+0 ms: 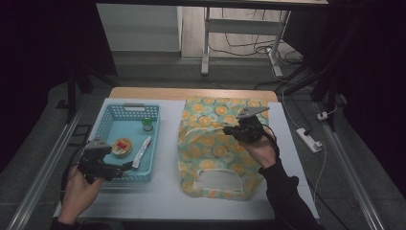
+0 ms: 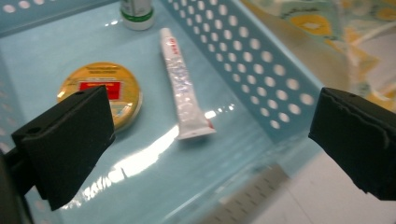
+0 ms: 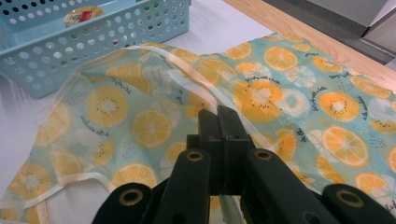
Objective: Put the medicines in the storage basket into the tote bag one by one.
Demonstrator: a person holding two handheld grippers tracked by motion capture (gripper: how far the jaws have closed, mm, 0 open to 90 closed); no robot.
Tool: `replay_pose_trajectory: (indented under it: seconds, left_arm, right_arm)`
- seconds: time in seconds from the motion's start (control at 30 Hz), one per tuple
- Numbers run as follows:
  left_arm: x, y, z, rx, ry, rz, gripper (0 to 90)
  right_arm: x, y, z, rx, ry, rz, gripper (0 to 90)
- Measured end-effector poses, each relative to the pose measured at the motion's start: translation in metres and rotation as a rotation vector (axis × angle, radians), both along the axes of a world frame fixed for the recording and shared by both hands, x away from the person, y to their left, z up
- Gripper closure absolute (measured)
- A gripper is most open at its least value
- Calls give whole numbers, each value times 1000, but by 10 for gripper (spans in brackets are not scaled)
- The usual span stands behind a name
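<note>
Left gripper view: the left gripper (image 2: 210, 154), jaws spread, hovers over the basket (image 2: 261, 70); the tube (image 2: 184, 88) lies ahead between them, long axis pointing away. The right gripper (image 3: 219, 140) pinches the bag (image 3: 154, 116) rim, well apart.

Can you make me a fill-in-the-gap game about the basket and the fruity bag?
1. The round yellow tin lies inside the light ____ basket.
2. The right tongs are shut on the rim of the ____ printed with orange slices.
3. The left tongs hang over the basket with their jaws ____.
4. In the basket, the white tube lies ____ the tin and the holed wall nearest the fruit-print cloth.

Missing words: blue; bag; open; between
</note>
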State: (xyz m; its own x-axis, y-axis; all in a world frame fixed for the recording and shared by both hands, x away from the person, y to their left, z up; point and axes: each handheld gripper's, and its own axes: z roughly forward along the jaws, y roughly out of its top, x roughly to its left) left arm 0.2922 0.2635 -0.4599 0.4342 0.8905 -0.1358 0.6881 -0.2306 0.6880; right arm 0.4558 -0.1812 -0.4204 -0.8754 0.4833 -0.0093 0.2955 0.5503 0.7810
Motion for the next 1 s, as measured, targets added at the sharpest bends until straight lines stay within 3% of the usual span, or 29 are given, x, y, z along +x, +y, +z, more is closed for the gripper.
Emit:
replay_pose_trajectory:
  seconds: [0.33, 0.53, 0.8, 0.87, 1.0]
  left_arm:
    - [33, 11, 0, 11, 34, -2, 3]
    - [48, 17, 2, -19, 22, -31, 0]
    - [69, 17, -4, 20, 34, -23, 0]
    - [75, 19, -8, 17, 48, -23, 0]
    - [86, 21, -17, 53, 83, 0, 0]
  right_arm:
    - [0, -1, 1, 6, -2, 0, 900]
    - [0, -2, 1, 10, -4, -2, 900]
    - [0, -1, 1, 11, -6, -1, 900]
    - [0, -1, 1, 9, -5, 2, 900]
    - [0, -1, 1, 7, -7, 3, 900]
